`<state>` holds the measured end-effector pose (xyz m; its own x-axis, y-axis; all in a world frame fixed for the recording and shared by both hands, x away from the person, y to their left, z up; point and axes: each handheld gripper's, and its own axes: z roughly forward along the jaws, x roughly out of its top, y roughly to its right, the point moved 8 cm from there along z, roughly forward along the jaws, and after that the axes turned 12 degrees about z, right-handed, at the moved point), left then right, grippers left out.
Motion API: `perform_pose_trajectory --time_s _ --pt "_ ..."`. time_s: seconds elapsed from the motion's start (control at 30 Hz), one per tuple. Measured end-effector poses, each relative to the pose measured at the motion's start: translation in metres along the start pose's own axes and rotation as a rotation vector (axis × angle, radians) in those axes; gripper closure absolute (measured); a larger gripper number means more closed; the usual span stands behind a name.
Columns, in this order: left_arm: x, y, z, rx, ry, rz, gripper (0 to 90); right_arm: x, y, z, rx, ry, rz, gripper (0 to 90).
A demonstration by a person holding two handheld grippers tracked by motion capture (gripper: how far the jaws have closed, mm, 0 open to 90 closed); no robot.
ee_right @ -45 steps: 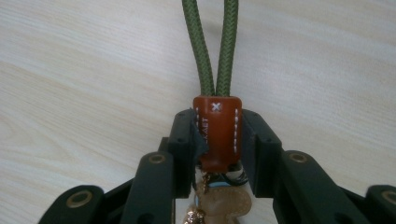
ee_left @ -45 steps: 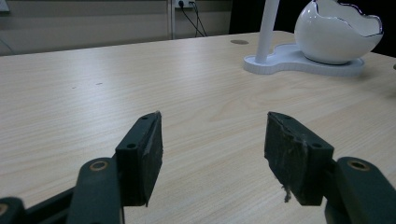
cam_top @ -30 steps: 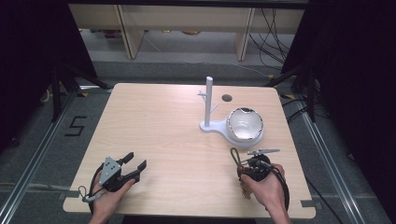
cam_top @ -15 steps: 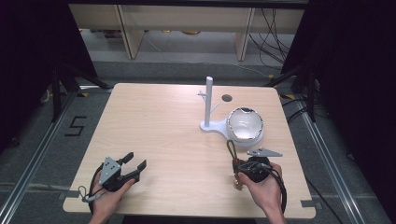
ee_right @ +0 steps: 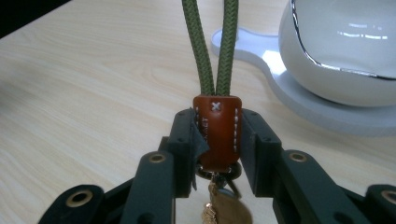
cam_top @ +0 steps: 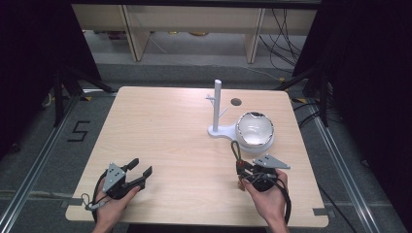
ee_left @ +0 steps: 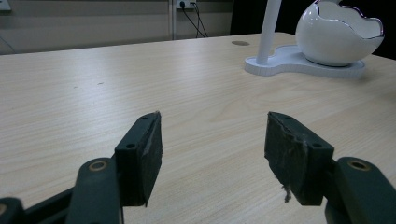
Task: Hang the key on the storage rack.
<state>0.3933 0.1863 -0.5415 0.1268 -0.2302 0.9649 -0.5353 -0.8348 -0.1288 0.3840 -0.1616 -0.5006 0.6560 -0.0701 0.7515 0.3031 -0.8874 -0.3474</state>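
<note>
Left gripper (cam_top: 137, 174) resting low over the wooden table (cam_top: 165, 126) well to the left of the white stand (cam_top: 218, 112), held in the left hand (cam_top: 111, 206), jaws spread wide apart with bare tabletop between the pads (ee_left: 150, 154). Near the front of the stand, right gripper (cam_top: 241, 169) in the right hand (cam_top: 268, 196), jaws closed tight on the brown leather tab (ee_right: 217, 131) of a keychain (cam_top: 238, 156), its green cord loop (ee_right: 212, 46) reaching toward the stand's base and the white egg-shaped bowl (cam_top: 254, 129) seated on it, brass-coloured metal bits (ee_right: 224, 205) hanging just below the tab.
</note>
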Motion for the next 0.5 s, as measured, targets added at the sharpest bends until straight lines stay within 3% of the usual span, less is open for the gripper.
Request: perform_pose_trajectory --time_s 0.03,0.3,0.33,0.37,0.43,0.5 --pt "0.000 0.000 0.000 -0.001 0.001 0.000 36.6 0.003 0.001 0.001 0.001 0.024 -0.061 68.6" --pt "0.001 -0.001 0.000 0.002 0.011 -0.011 35.5 0.007 -0.006 0.003 0.023 0.107 -0.082 68.6" --pt "0.002 -0.001 0.000 0.000 0.015 -0.015 35.4 0.005 -0.009 0.002 0.008 0.097 -0.045 68.6" --pt "0.004 0.000 -0.001 -0.001 0.021 -0.025 35.1 0.008 -0.007 0.004 0.013 0.127 -0.101 68.6" --pt "0.007 0.001 -0.001 -0.007 0.034 -0.031 34.9 0.007 -0.010 0.003 0.025 0.132 -0.082 68.6" --pt "0.015 0.004 -0.002 -0.024 0.050 -0.055 34.7 0.010 -0.010 0.004 0.027 0.159 -0.122 68.6"
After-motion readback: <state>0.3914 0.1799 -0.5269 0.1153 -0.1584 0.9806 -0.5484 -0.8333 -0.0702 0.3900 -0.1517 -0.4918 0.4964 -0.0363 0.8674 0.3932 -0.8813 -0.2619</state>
